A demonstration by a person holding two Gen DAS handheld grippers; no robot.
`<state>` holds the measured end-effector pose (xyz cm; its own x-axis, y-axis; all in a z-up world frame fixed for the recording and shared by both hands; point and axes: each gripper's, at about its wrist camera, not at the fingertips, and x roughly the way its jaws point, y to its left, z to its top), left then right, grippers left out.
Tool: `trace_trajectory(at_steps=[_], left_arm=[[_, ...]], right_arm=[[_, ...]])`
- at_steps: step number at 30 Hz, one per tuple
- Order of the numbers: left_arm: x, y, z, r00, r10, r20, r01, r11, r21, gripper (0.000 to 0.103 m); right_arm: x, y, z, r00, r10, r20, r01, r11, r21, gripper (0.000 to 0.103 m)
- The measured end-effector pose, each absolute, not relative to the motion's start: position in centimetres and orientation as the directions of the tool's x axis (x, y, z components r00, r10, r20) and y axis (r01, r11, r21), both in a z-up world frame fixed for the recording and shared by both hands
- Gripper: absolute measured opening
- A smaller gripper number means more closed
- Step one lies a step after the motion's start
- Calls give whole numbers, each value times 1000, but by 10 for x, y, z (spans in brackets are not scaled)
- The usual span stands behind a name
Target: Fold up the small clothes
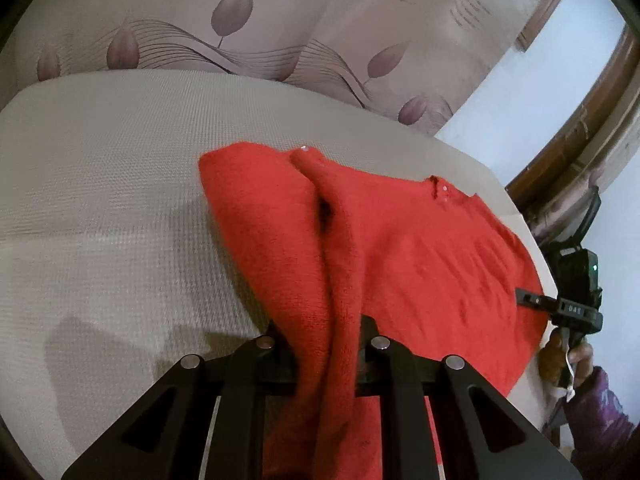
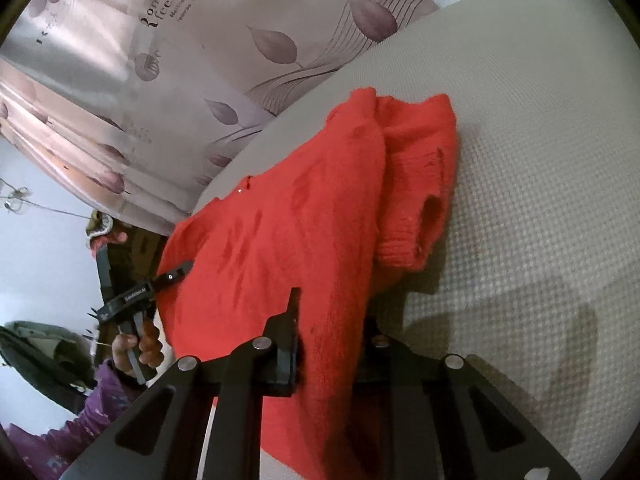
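Pinching red sweater (image 1: 420, 248) on the bed (image 1: 100, 200), both grippers' jaws clamped.

Black, angular linkage arms with round silver pivot pins and triangular cut-outs frame the left gripper (image 1: 326, 344) and the right gripper (image 2: 332, 344). Seen from across, the right gripper (image 1: 560, 304) carries a boxy black camera housing with a small green light and white digits; the left gripper (image 2: 160, 284) bears white lettering. Purple patterned sleeves (image 2: 100, 396) cover the person's wrists.
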<state>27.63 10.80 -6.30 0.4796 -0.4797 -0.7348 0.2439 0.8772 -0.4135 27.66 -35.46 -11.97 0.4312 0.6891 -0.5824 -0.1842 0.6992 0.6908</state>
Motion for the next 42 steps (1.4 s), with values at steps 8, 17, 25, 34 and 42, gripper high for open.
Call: trace_trajectory(at_steps=[8,17,25,34,42], left_arm=[[240,138,-59,445,-526,-725,178,845,-504,15],[222,141,-65,445,-493,-748,180,867,-464,15],[222,129,-59,469,-438,-767,218,899,-380,15],[219,126,-65,488,-404,-774,216,915,-341,15],[219,122,-64,493,-376,-785,219,926,-306,15]], right_arm=[[249,-344,-117,389,772,-503,-188,601,777,15],[231,-336,-126,365,763,-534,-156,615,773,17],[213,-355,-104,468,651,-598,-134,721,680,24],[221,-323,-51,541,592,-598,-279,797,536,24],[273,-277,-77,491,520,-699,-254,853,456,24]])
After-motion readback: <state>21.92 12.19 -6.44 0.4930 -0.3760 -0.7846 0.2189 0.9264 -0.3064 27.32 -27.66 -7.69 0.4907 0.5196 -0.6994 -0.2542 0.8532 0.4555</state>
